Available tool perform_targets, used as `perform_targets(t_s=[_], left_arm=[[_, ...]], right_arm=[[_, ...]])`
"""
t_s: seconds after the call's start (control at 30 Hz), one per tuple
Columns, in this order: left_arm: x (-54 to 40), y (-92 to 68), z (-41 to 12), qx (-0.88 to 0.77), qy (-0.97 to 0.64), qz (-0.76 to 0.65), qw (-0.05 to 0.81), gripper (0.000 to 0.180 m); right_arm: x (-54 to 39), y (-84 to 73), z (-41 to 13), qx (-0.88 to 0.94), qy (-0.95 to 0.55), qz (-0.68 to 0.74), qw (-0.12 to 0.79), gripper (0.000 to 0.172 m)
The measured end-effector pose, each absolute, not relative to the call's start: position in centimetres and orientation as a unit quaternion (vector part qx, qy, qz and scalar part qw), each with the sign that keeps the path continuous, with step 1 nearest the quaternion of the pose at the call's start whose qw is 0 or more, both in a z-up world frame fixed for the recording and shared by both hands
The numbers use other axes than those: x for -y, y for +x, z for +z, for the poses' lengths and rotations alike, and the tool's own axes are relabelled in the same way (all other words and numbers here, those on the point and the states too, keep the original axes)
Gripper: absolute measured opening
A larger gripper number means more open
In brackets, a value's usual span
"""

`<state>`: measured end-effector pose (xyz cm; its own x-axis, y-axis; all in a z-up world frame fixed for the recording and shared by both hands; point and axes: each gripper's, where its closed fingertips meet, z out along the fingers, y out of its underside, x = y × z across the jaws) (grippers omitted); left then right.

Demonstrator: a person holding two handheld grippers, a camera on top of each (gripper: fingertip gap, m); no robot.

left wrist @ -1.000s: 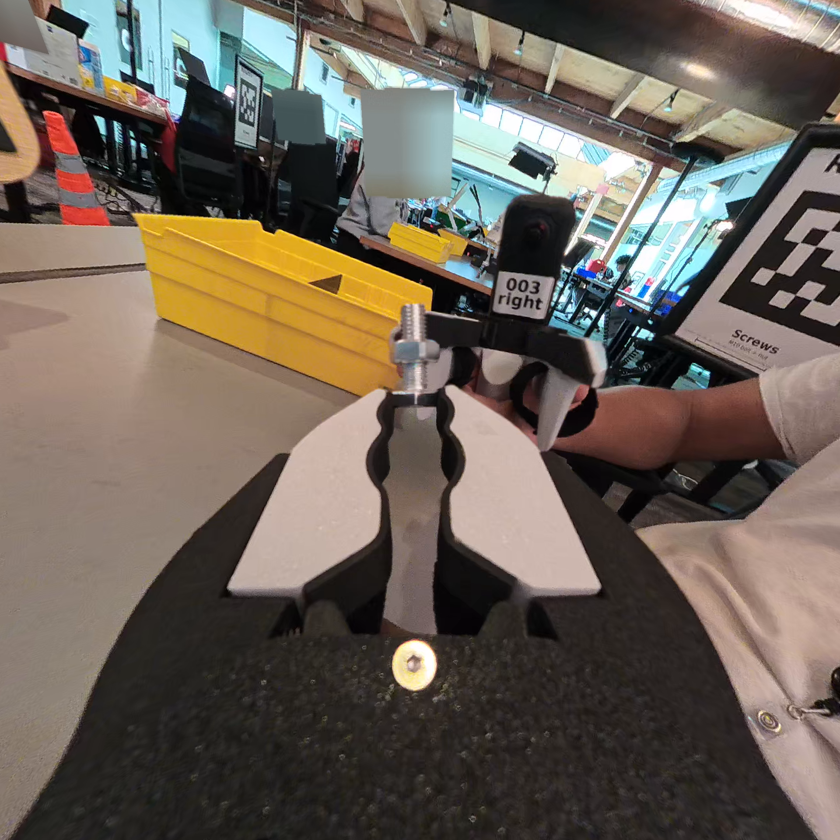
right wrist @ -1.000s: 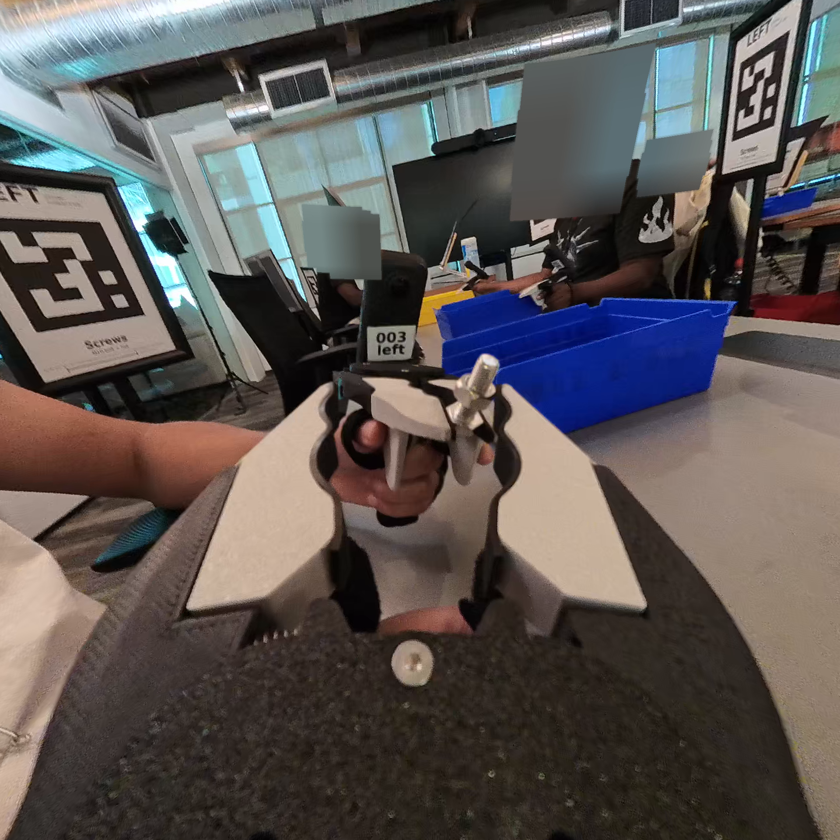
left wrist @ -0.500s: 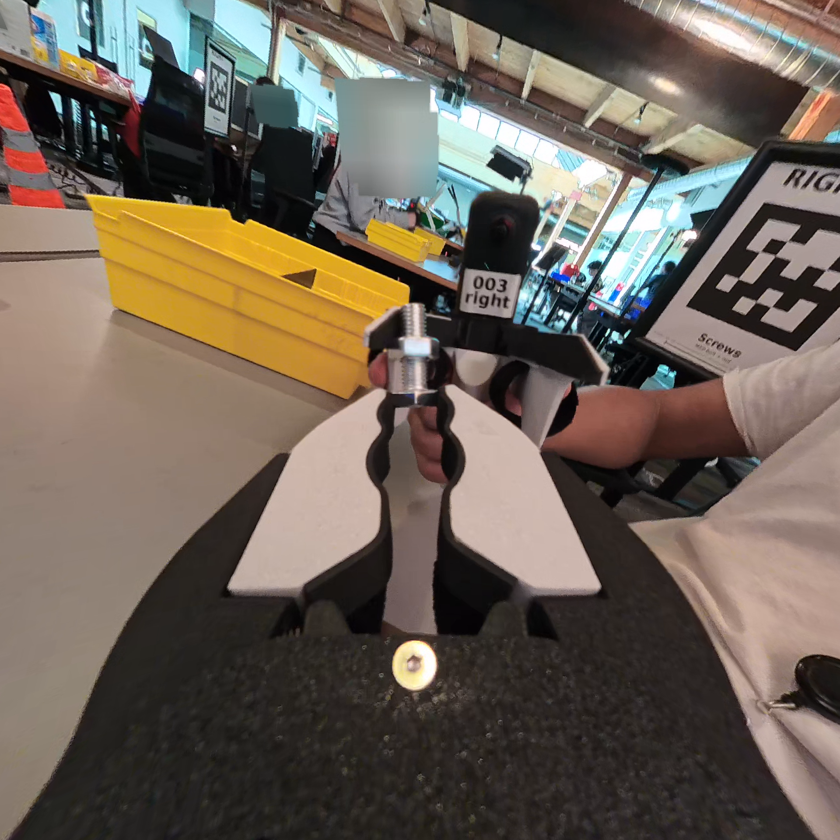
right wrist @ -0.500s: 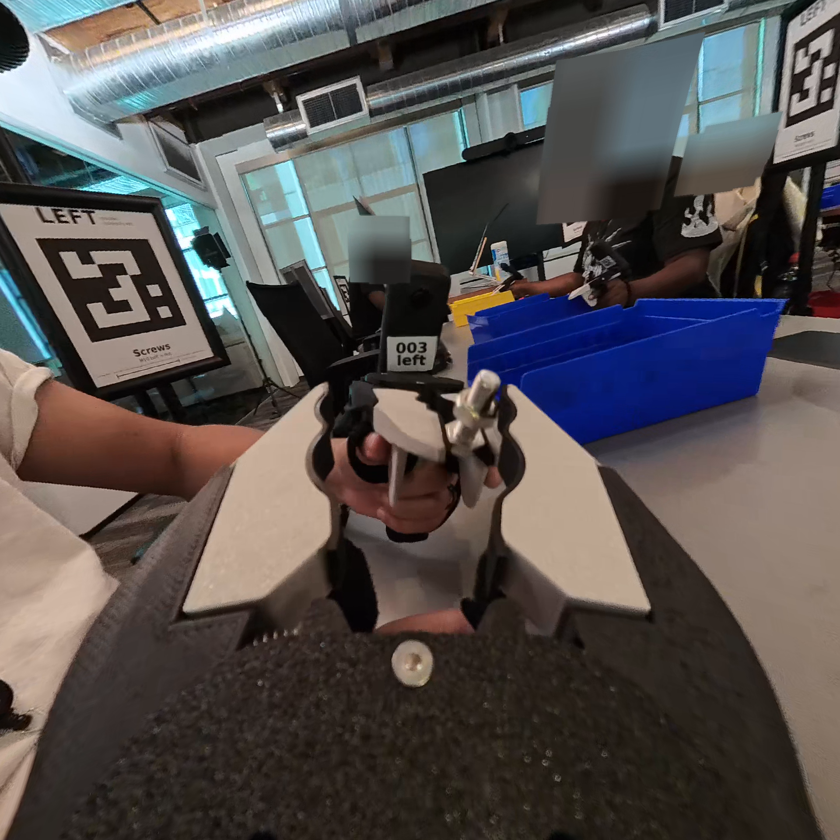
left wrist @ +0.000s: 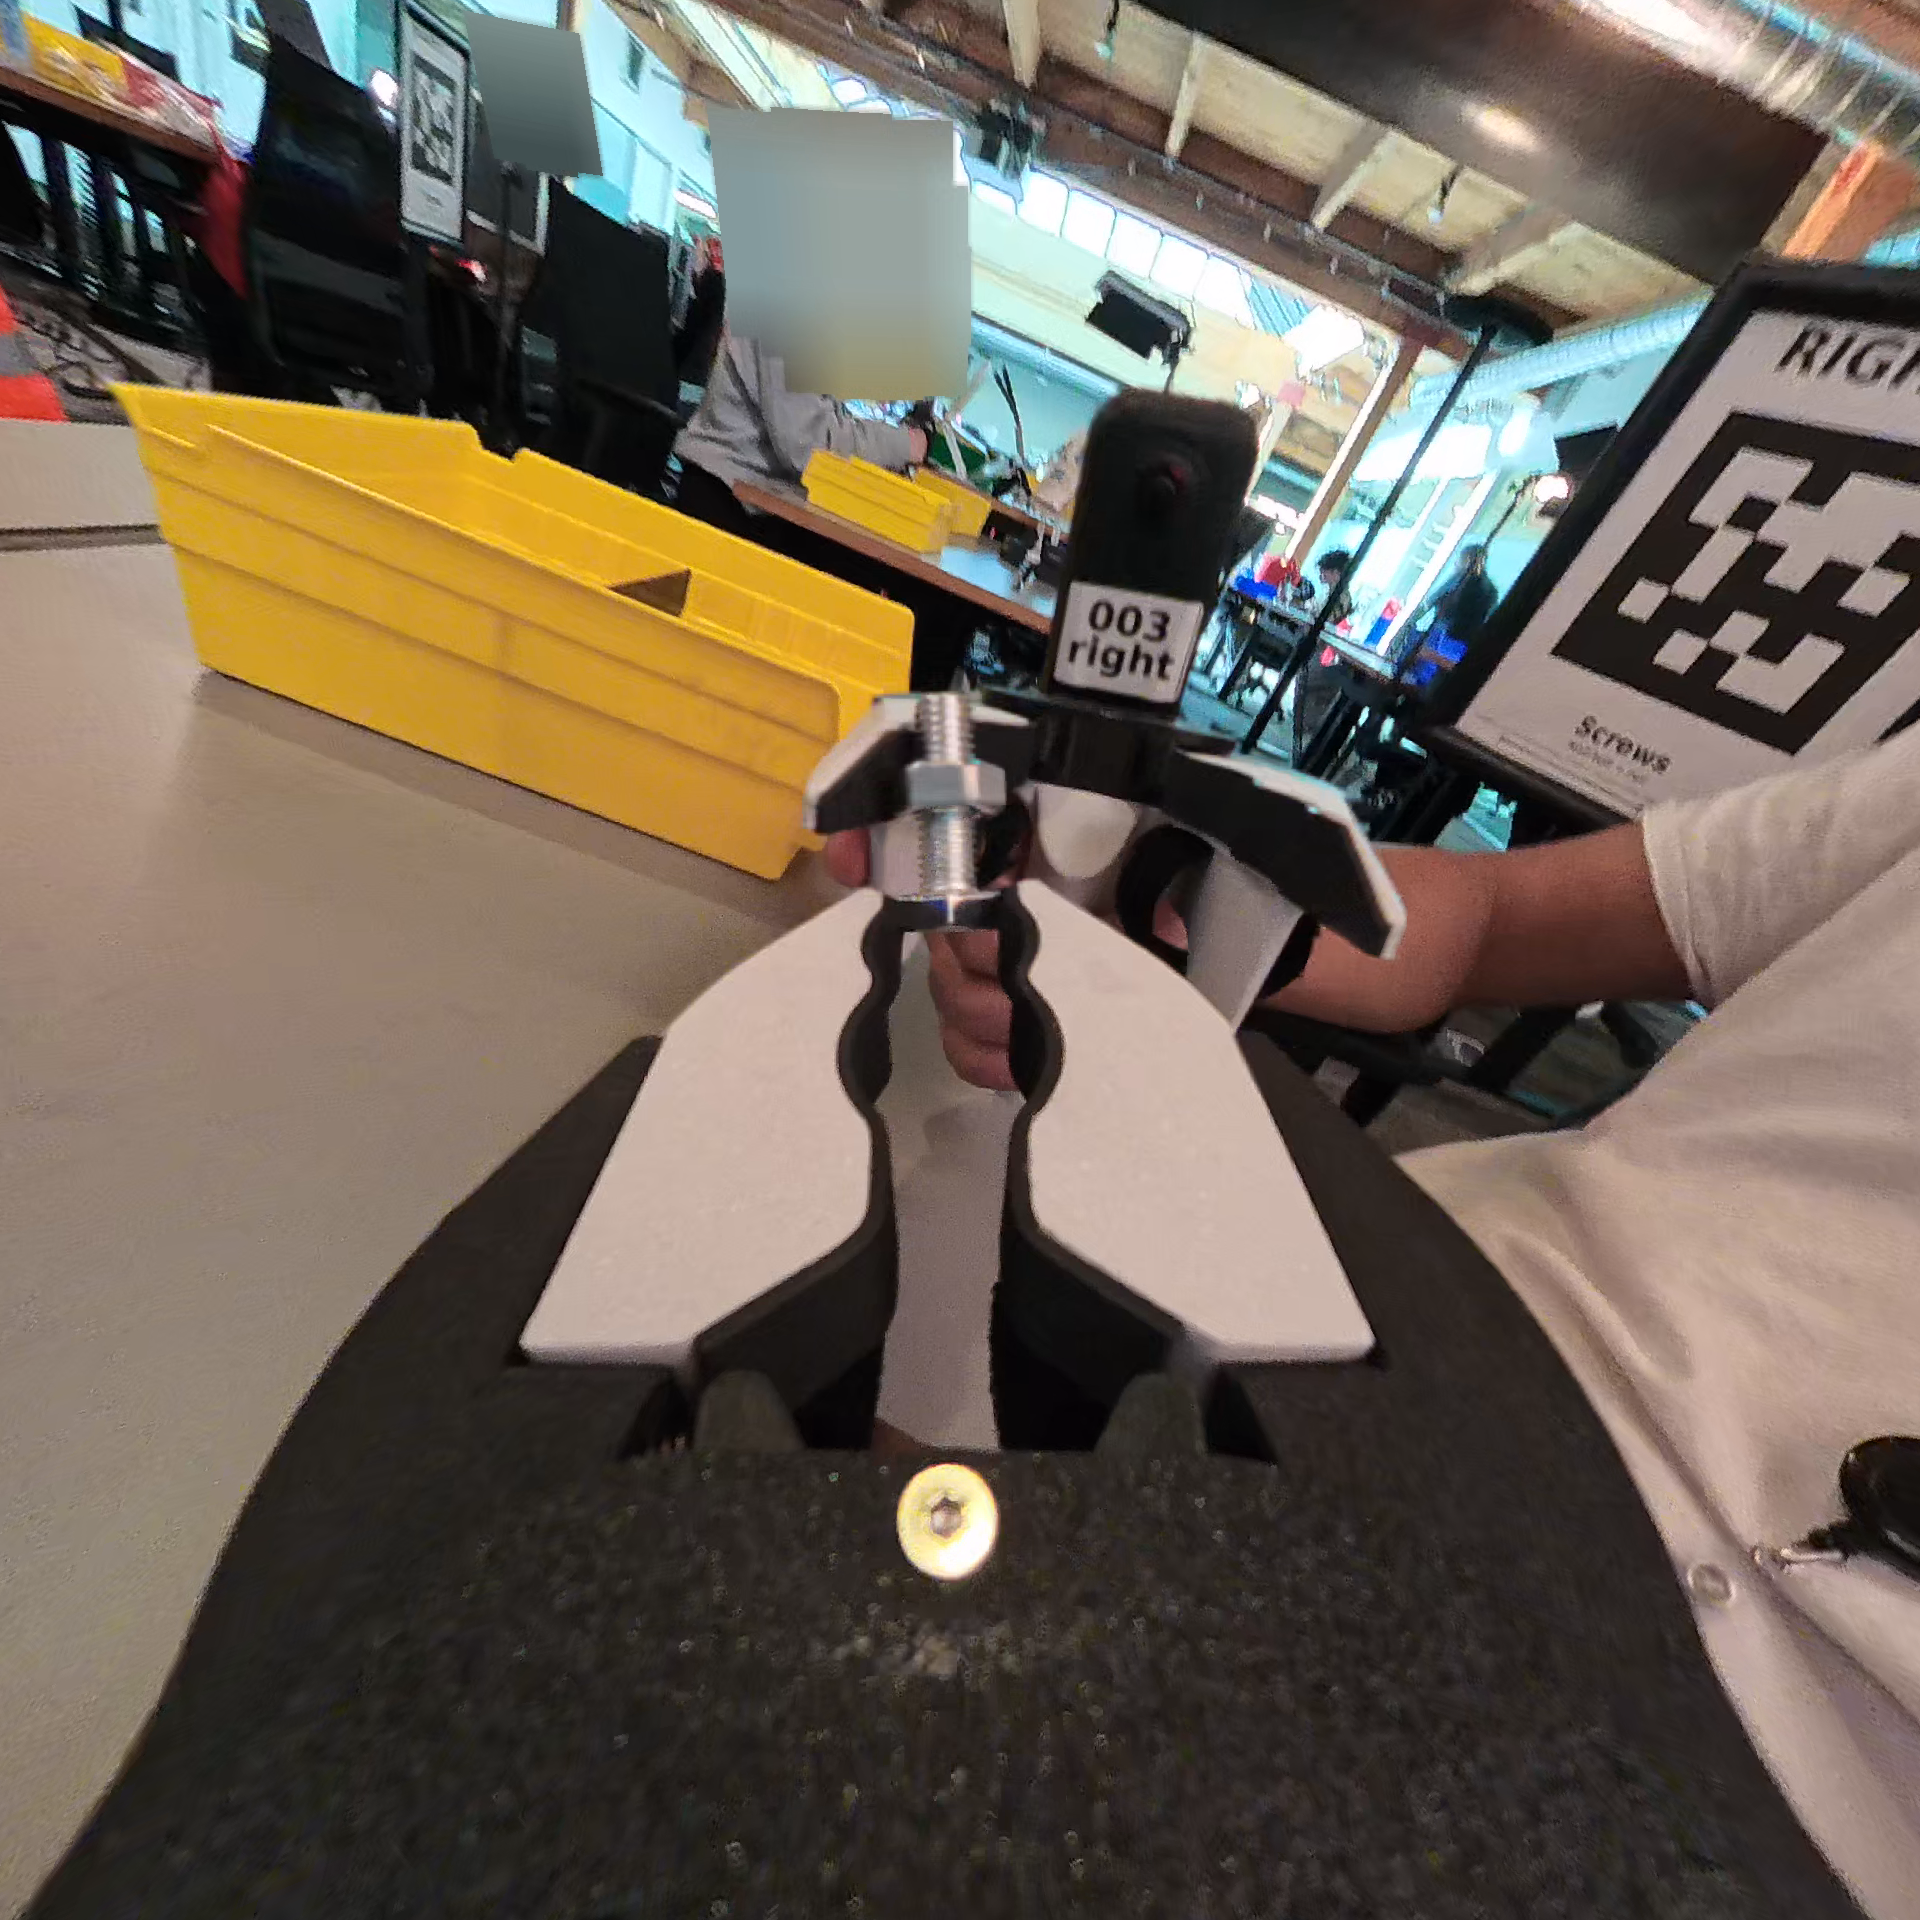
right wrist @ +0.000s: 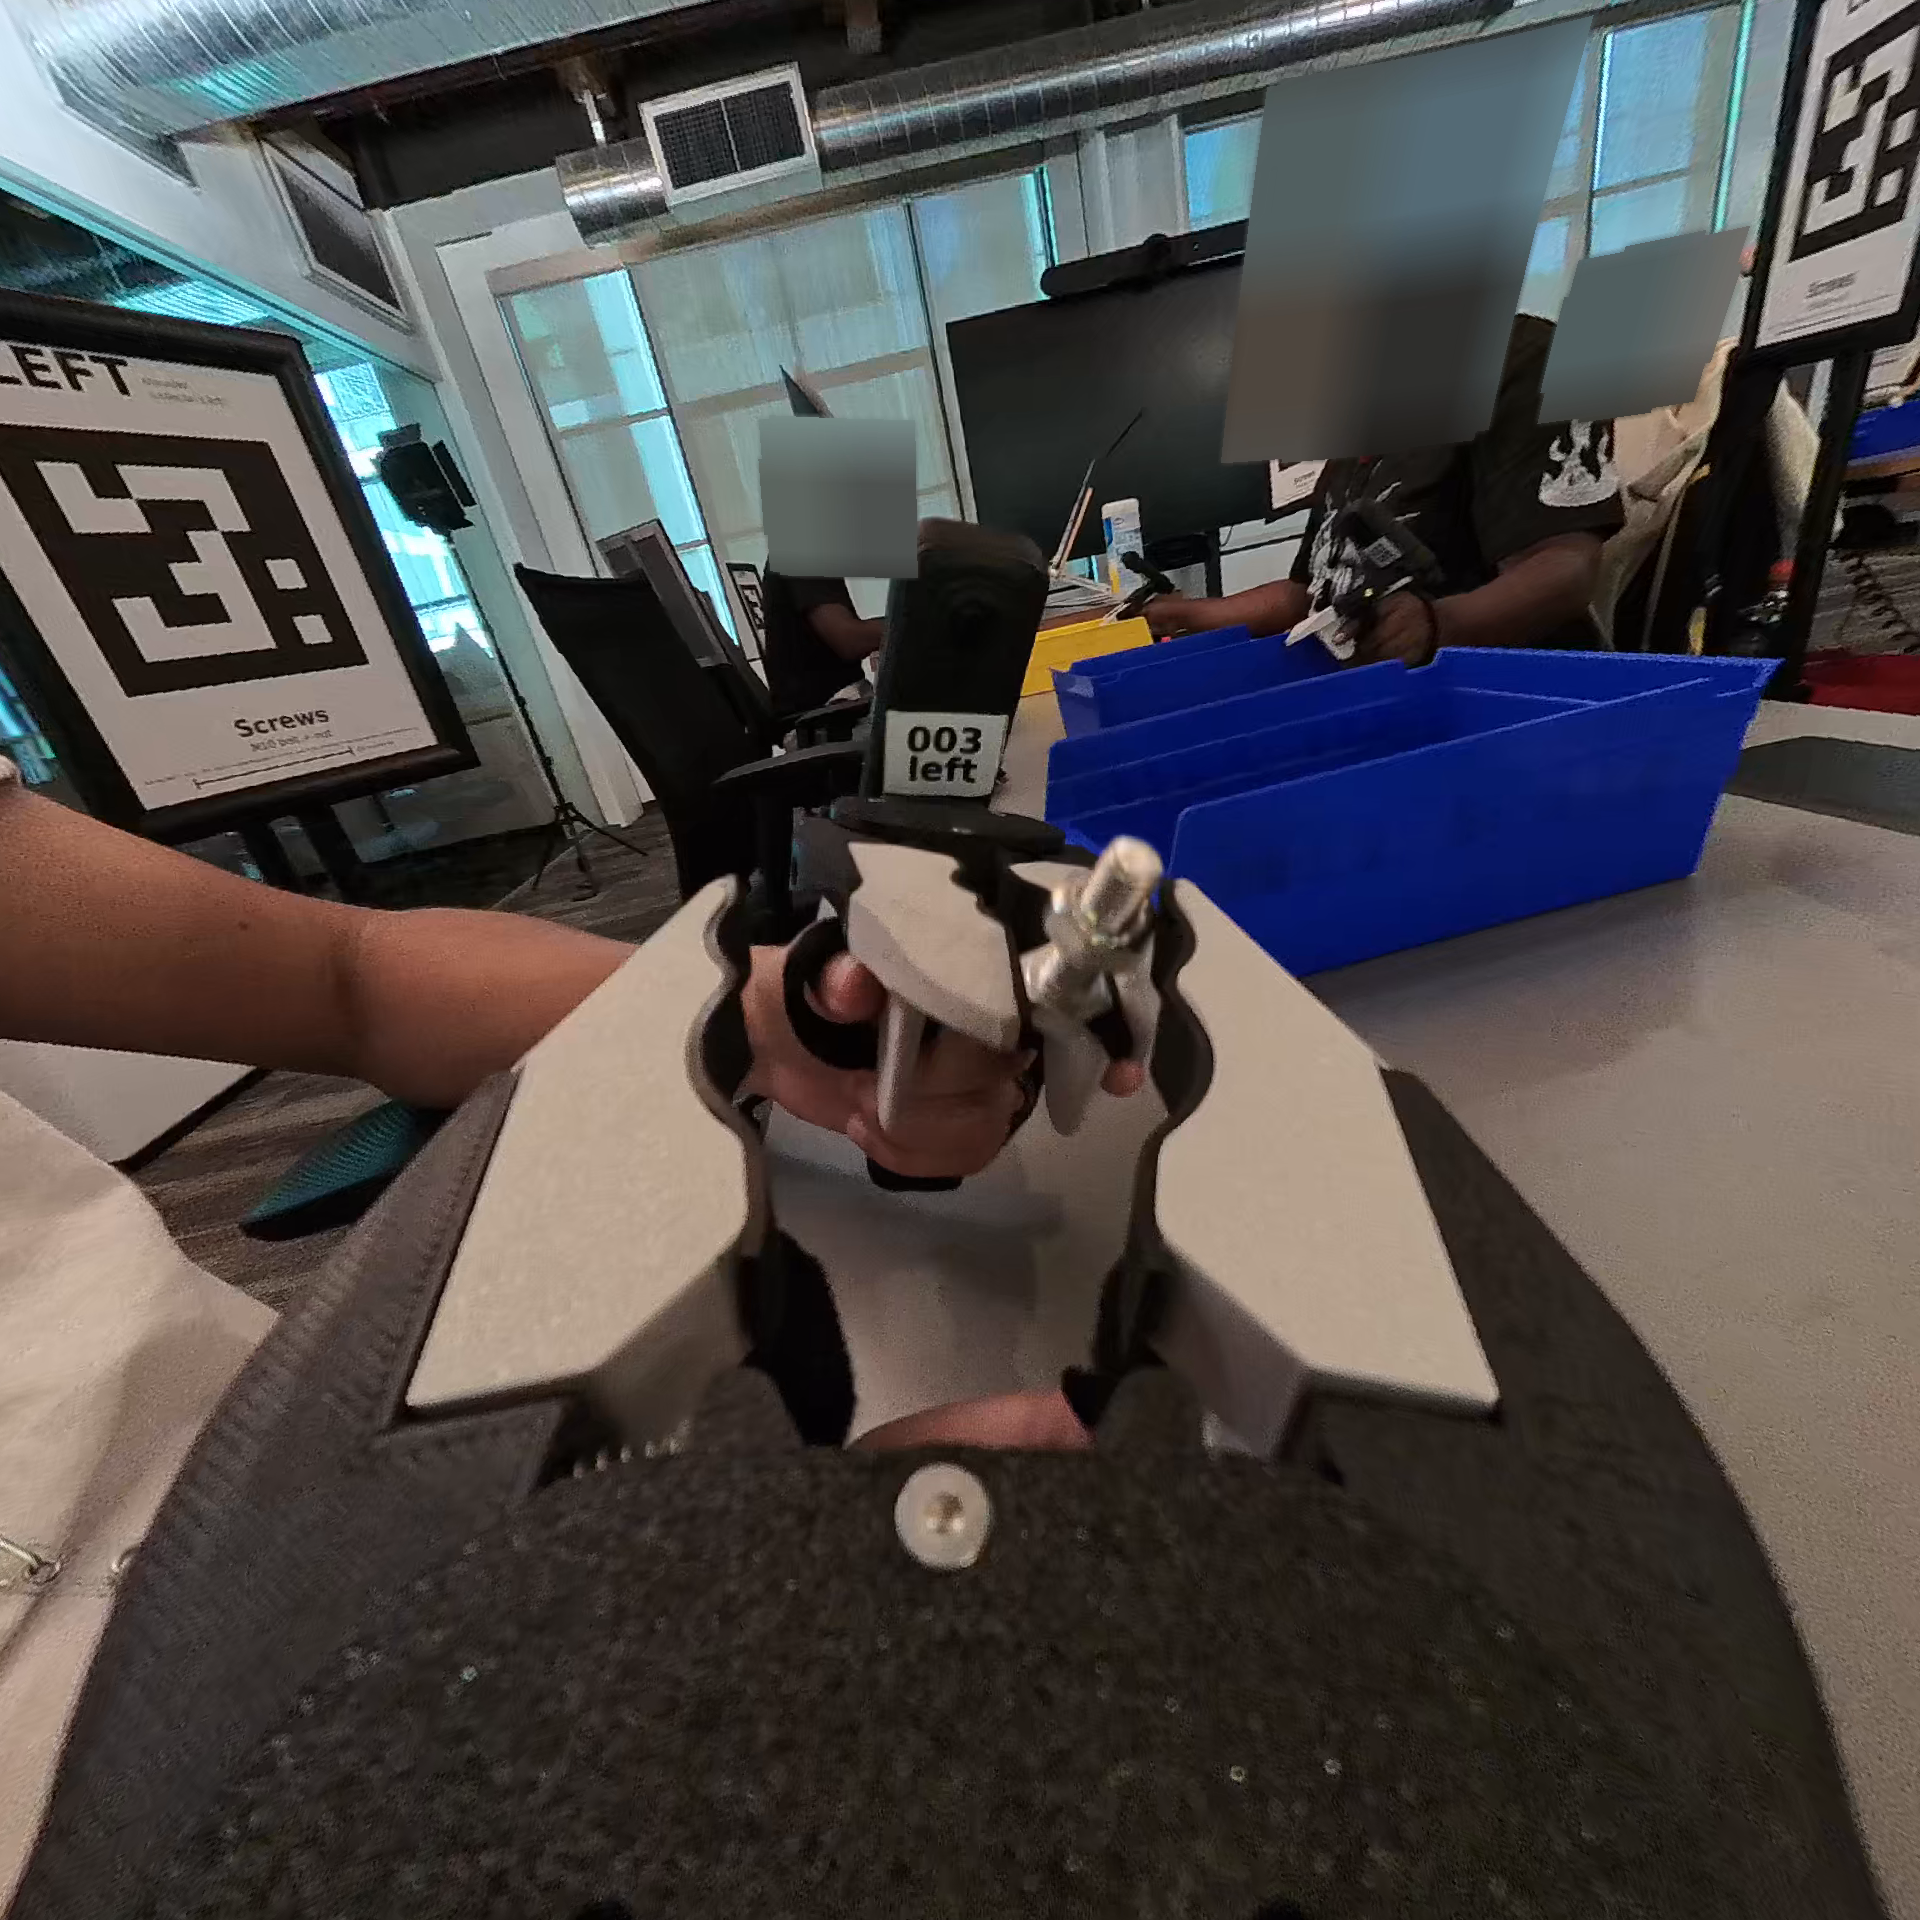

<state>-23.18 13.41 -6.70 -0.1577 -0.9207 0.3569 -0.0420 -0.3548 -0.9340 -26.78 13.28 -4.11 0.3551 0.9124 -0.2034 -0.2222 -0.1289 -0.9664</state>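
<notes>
Left gripper (left wrist: 943, 914) pinches bolt (left wrist: 943, 821) head, nut (left wrist: 951, 787) threaded midway, right gripper (right wrist: 951, 961) wide open around it, above table (left wrist: 260, 987); thin head grip could slip, dropping bolt.

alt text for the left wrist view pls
The left tool grips the head of a silver bolt that stands upright with a nut on it. Just behind, the right tool faces it, jaws open; a yellow bin sits on the table.

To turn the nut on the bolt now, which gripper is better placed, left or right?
Right, probably. The left gripper is already shut on the bolt by its head, so it is occupied. The right gripper is open, with the nut near its fingers.
</notes>
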Motion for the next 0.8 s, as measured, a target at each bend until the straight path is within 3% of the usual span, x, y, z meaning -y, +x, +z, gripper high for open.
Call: perform_targets(t_s=[0.8], left_arm=[[-15.1,-24.0,-7.0,-0.43,-0.56,-0.613,0.355,0.018]], right_arm=[[-14.4,-25.3,-4.4,0.271,-0.581,0.451,0.621,0.073]])
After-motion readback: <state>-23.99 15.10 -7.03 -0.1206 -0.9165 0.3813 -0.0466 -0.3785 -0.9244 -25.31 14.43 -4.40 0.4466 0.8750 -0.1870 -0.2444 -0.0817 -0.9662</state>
